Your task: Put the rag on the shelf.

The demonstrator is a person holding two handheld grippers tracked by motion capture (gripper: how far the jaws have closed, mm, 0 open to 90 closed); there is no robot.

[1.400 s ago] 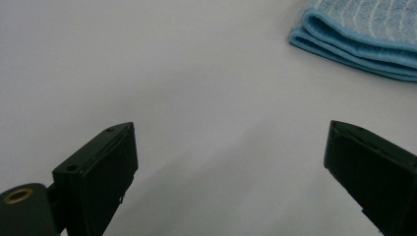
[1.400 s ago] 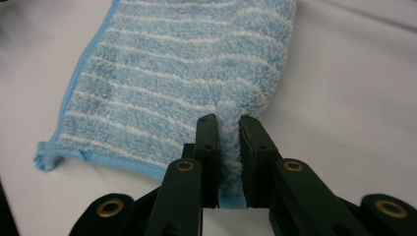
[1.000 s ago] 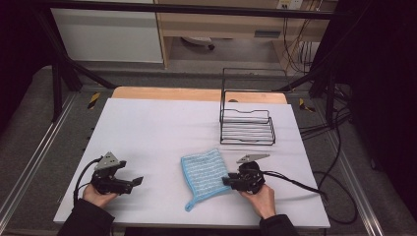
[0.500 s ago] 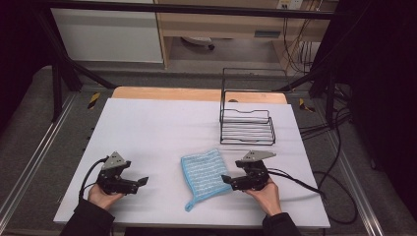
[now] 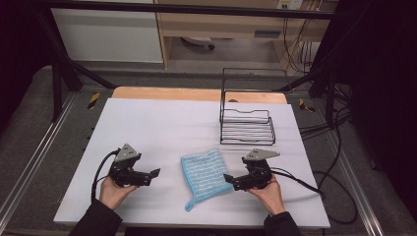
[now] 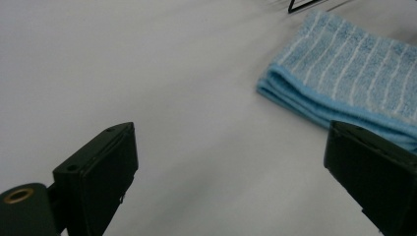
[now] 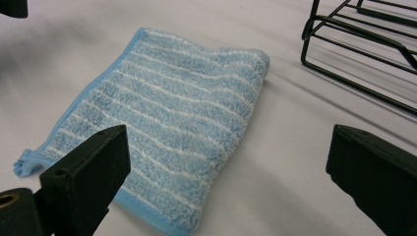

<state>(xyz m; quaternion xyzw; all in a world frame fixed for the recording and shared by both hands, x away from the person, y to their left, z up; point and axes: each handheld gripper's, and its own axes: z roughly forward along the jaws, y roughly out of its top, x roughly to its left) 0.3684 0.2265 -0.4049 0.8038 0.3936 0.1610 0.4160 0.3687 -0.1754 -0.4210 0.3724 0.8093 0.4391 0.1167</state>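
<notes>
A light-blue cloth (image 5: 206, 174) with white stripes lies folded flat on the white table (image 5: 162, 128), a small loop sticking out at its near corner. My right gripper (image 5: 228, 178) rests just right of the cloth, pointing left at its edge. Its jaws have just been opening and now stand wide apart, with the cloth (image 7: 162, 128) lying on the table ahead of them, unpressed. My left gripper (image 5: 155, 173) is left of the cloth, pointing right at it with a stretch of bare table between. It is open, and the cloth's folded edge (image 6: 344, 73) lies ahead to its right.
A black wire rack (image 5: 247, 120) stands at the back right of the table, just beyond the cloth; its bars (image 7: 364, 44) are close ahead of the right gripper. Cables (image 5: 314, 184) trail off the table's right side. A wooden strip (image 5: 196, 94) runs along the far edge.
The right gripper's jaws have opened wide at the cloth's right edge. The left gripper has moved right toward the cloth and lifted slightly. The cloth lies as before.
</notes>
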